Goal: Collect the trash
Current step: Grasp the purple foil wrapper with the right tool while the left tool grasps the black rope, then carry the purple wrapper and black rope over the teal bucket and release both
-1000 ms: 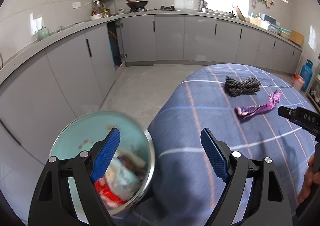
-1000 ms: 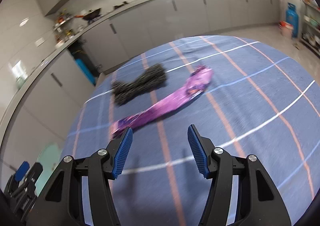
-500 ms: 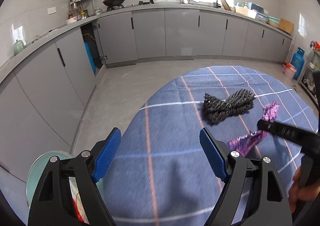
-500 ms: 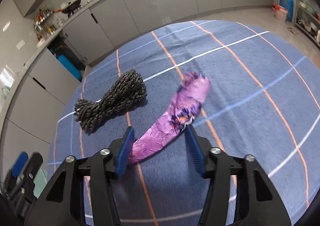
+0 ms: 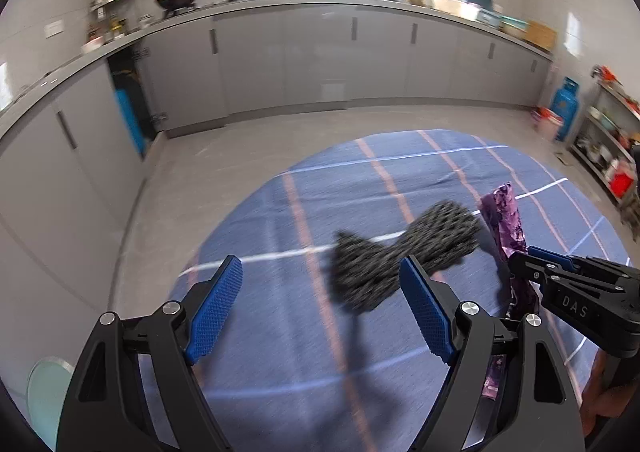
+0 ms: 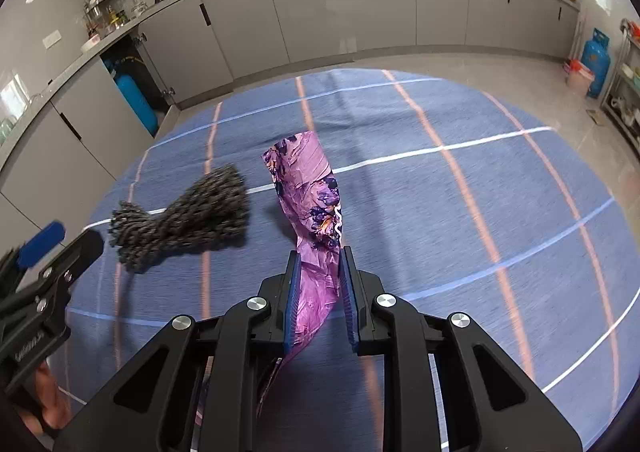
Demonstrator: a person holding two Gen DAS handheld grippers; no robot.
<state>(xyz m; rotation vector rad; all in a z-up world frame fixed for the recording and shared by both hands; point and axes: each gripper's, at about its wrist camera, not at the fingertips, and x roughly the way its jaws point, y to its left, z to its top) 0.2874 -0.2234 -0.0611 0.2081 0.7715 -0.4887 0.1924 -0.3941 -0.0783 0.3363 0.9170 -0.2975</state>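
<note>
Swinging off the bin toward the blue checked tablecloth, the left gripper hangs spread before the black mesh bundle; only the right view shows the right gripper pinching the purple wrapper there.

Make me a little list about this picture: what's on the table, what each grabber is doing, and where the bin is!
table: round, blue checked tablecloth
trash on table: purple wrapper; dark rope bundle to its left
right gripper: shut on the purple wrapper
left gripper: open, holding nothing, pointed at the rope bundle
bin: pale green, on the floor by the table, only partly in view
</note>
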